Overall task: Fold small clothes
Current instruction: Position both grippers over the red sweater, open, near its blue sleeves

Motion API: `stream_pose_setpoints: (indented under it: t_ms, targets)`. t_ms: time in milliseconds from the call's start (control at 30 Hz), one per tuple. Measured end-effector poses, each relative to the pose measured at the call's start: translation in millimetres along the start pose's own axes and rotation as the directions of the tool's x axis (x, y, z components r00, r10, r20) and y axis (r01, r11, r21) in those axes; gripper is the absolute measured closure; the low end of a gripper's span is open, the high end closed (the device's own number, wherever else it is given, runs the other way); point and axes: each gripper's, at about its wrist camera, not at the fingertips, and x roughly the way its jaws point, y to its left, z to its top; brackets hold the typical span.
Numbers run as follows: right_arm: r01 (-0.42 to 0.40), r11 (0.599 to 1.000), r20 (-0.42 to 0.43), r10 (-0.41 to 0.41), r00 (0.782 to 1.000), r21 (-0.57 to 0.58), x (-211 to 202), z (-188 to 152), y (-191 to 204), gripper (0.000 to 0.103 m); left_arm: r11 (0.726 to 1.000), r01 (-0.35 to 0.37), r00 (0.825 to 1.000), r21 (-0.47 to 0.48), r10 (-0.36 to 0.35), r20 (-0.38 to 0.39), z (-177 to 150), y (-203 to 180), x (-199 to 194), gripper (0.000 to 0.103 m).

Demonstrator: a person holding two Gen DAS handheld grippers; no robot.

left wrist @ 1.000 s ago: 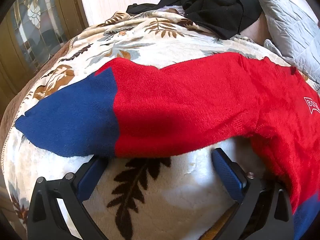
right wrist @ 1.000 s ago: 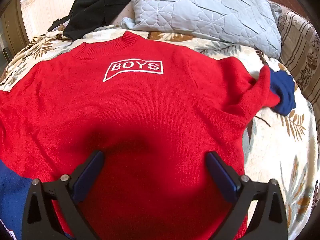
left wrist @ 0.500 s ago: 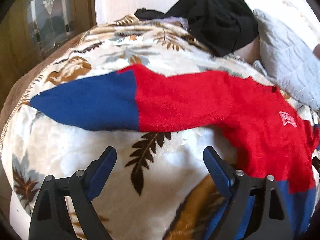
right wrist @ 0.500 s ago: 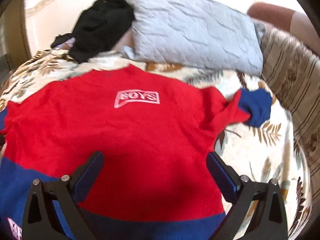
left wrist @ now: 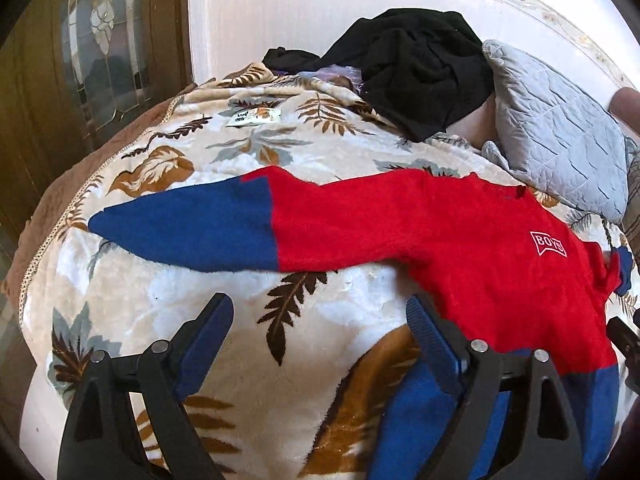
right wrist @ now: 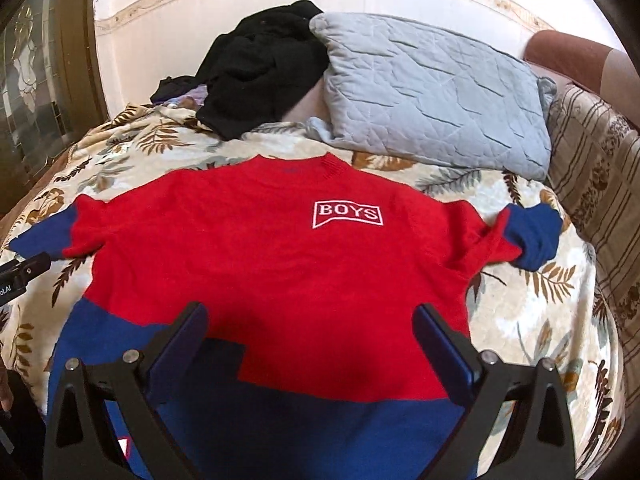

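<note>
A red sweater [right wrist: 280, 264] with blue cuffs, a blue hem and a white "BOYS" patch lies face up and spread flat on a leaf-print blanket [right wrist: 532, 312]. In the left wrist view its left sleeve [left wrist: 320, 220] stretches out straight to a blue cuff [left wrist: 188, 228]. The right sleeve's blue cuff [right wrist: 532, 236] is bunched at the right. My left gripper [left wrist: 320, 324] is open and empty above the blanket, below the sleeve. My right gripper [right wrist: 312, 328] is open and empty above the sweater's lower body.
A grey quilted pillow [right wrist: 432, 96] and a heap of black clothes [right wrist: 260, 64] lie at the head of the bed. A wooden door with glass [left wrist: 92, 48] stands at the left. A striped cushion [right wrist: 600, 184] is at the right. A small packet [left wrist: 254, 117] lies on the blanket.
Both grippers have pulled back and up from the sweater, so more of the bed shows. The sweater lies as before and the jaws stay open.
</note>
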Motion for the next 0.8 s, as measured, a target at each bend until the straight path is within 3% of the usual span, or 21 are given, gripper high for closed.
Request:
stream_pose_setpoints:
  t_ms: [500,800]
  targets:
    - [-0.003,1.0,0.011,0.003,1.0,0.011,-11.8,-3.5,-4.0,0.0,1.0,0.016,1.0,0.005,-0.016,-0.007,1.6,-19.3,-13.5,0.022]
    - [-0.002,1.0,-0.002,0.002,1.0,0.026,4.0,2.8,-2.7,0.0,1.0,0.017,1.0,0.005,-0.017,-0.016,6.3,-23.8,3.6,0.022]
